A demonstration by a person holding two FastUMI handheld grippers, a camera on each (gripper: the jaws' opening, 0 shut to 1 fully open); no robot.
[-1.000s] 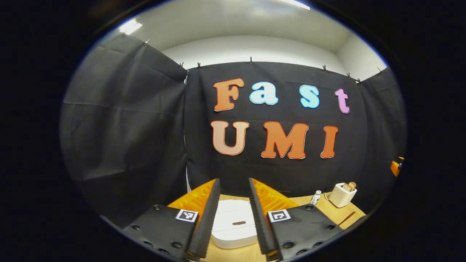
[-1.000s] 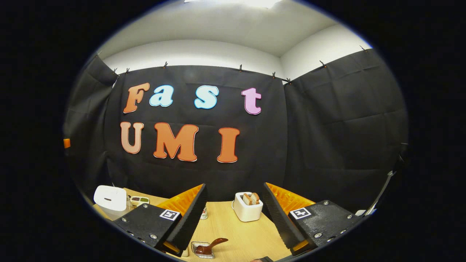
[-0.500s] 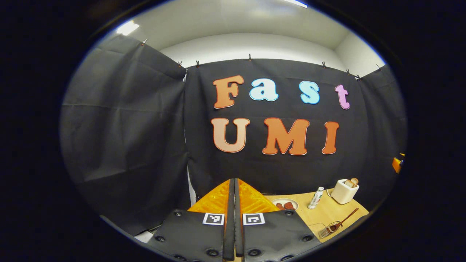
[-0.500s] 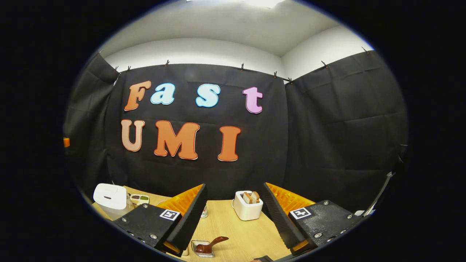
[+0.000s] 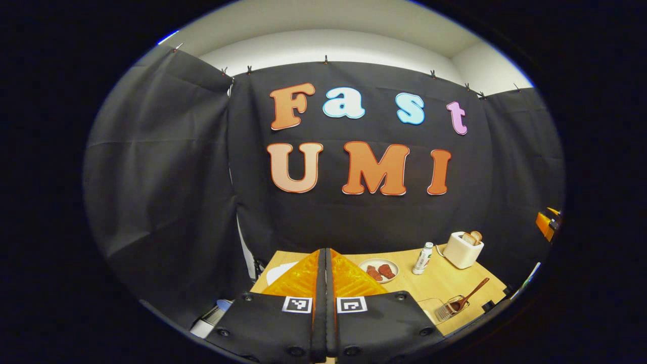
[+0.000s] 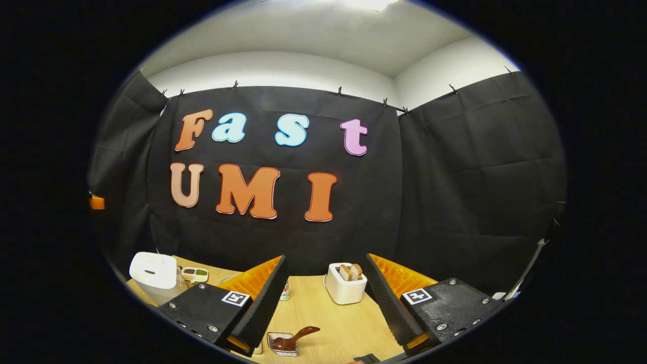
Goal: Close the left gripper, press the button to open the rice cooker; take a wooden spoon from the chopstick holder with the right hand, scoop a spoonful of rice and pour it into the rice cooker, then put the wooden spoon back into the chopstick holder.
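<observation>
Over table (image 5: 445,283), left tongs (image 5: 326,253) stay closed, lifted

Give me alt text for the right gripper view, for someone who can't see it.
The right gripper is open above a wooden table, framing a white toaster holding bread. A wooden spoon sits in a wire holder near the front edge, and a closed white rice cooker stands far left.

Left gripper (image 5: 326,263) fingers pressed together, right gripper (image 6: 326,273) fingers spread
</observation>
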